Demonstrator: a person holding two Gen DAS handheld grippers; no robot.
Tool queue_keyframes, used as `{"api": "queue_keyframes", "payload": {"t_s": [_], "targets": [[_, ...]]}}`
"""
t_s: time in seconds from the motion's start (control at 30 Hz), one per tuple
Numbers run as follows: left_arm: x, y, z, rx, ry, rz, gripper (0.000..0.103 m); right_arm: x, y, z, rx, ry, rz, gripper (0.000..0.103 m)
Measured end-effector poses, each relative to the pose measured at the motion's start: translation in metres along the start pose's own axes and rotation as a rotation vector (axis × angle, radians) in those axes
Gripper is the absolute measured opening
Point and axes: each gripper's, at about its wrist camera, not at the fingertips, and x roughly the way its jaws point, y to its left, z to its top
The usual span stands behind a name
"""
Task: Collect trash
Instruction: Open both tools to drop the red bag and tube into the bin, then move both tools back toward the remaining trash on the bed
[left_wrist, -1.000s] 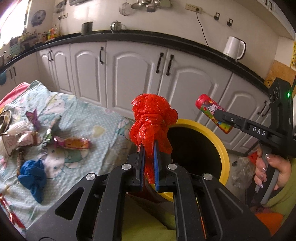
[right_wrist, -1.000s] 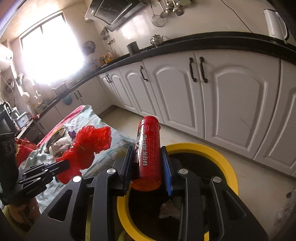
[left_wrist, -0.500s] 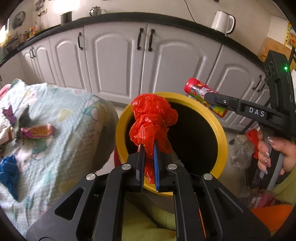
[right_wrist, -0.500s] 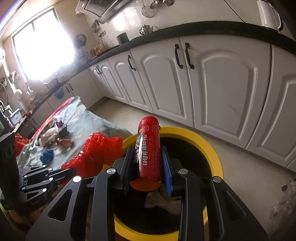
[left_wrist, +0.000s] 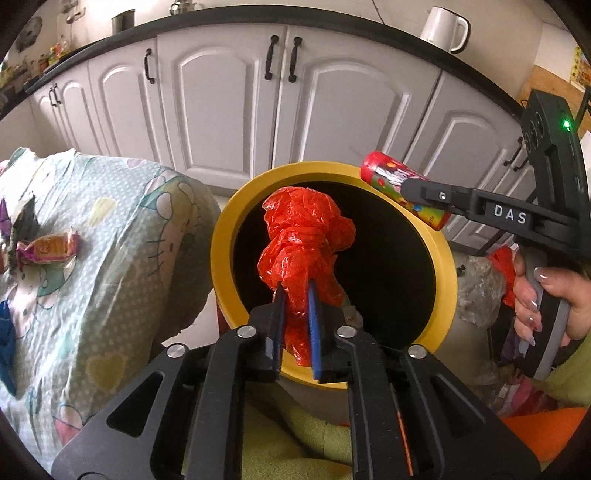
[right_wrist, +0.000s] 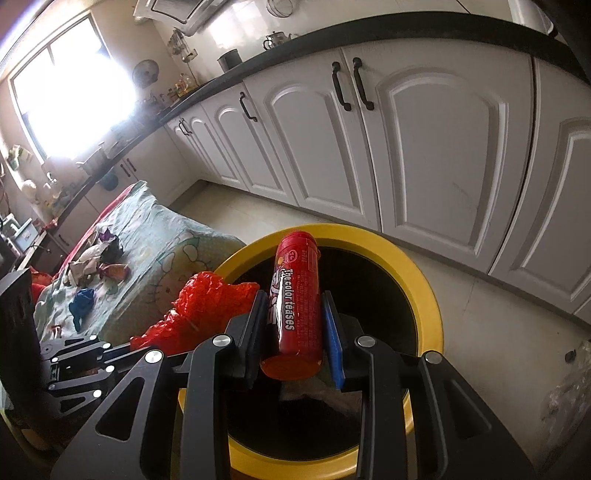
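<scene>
At the left tool (left_wrist: 295, 317): jaws just now eased a little apart. Knotted red plastic bag (left_wrist: 306, 236) between the pads, touching both, standing up out of them and not yet dropped.

At the right tool (right_wrist: 295, 325): jaws part-way closed on a red candy tube (right_wrist: 297, 295), clamped by its sides. Long axis along the fingers, cap end pointing away.

Straight ahead of and below both tools: yellow-rimmed bin (left_wrist: 443, 258), dark mouth open. Bag framed squarely over the mouth; tube over the far right rim from the left wrist view, over the opening from its own. Probably nothing left but to let go, the left hand apparently first.

Readable: "The color teases" along the tube, "DAS" on the right tool's finger.

Off to the left, on the bed (left_wrist: 110, 258) with a cartoon-cat sheet: candy wrappers (left_wrist: 48, 247), uncollected.
</scene>
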Motion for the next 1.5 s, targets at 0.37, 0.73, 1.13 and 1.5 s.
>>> {"api": "queue_keyframes", "payload": {"t_s": [0.37,0.73,1.13,1.5], "targets": [[-0.018,0.026,0.0,-0.104,-0.06,0.012,0.077,-0.001,-0.006,0.002,0.033,-0.002,-0.014,0.053],[-0.062,0.051,0.001,-0.176,-0.2,0.103,0.092,-0.017,0.02,0.012,-0.032,-0.057,0.012,0.062],[-0.093,0.078,-0.006,-0.248,-0.274,0.146,0.092,-0.033,0.073,0.018,-0.164,-0.113,0.043,0.071],[-0.116,0.099,-0.014,-0.301,-0.33,0.185,0.092,-0.03,0.105,0.015,-0.25,-0.097,0.063,0.073]]}}
